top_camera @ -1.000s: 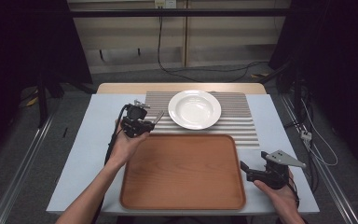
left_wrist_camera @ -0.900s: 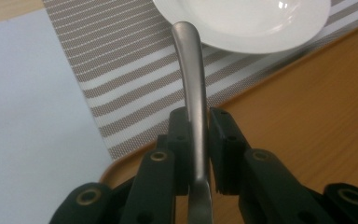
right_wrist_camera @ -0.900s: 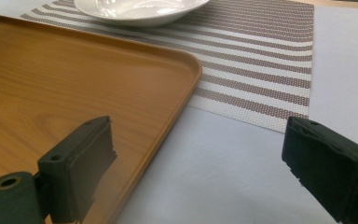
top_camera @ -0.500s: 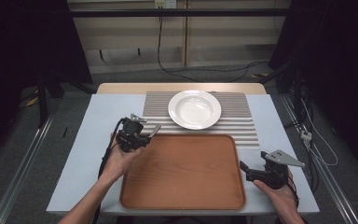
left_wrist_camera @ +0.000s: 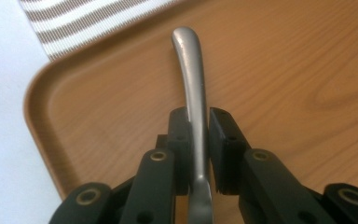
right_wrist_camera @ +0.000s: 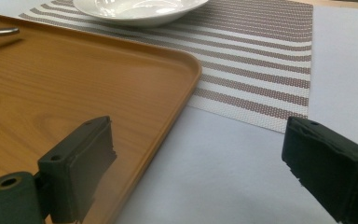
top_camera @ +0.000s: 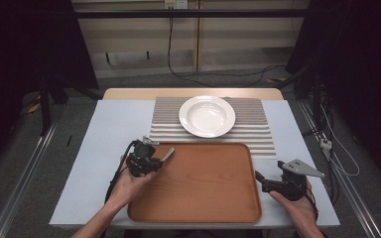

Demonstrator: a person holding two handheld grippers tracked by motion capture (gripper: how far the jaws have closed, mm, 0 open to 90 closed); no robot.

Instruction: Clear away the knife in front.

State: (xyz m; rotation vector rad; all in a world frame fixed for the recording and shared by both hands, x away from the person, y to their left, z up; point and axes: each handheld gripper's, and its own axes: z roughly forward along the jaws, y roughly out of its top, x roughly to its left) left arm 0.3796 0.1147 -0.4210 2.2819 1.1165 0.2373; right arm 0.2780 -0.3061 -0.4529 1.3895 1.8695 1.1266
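On the table (top_camera: 104,134), tray (top_camera: 203,183) under held metal handle (left_wrist_camera: 189,79).

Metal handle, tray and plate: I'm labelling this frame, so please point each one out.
metal handle (left_wrist_camera: 189,70), left gripper view, on its curved shaft above the jaws.
tray (top_camera: 250,168), high view, on its right rim.
plate (top_camera: 207,116), high view, on its white bowl centre.

My left gripper (top_camera: 155,159) sits over the tray's (top_camera: 203,198) near-left corner, jaws clamped on a metal utensil handle (left_wrist_camera: 192,84), forearm angling in from the table's near edge. My right gripper (top_camera: 264,179) hovers just off the tray's right edge, jaws wide apart.
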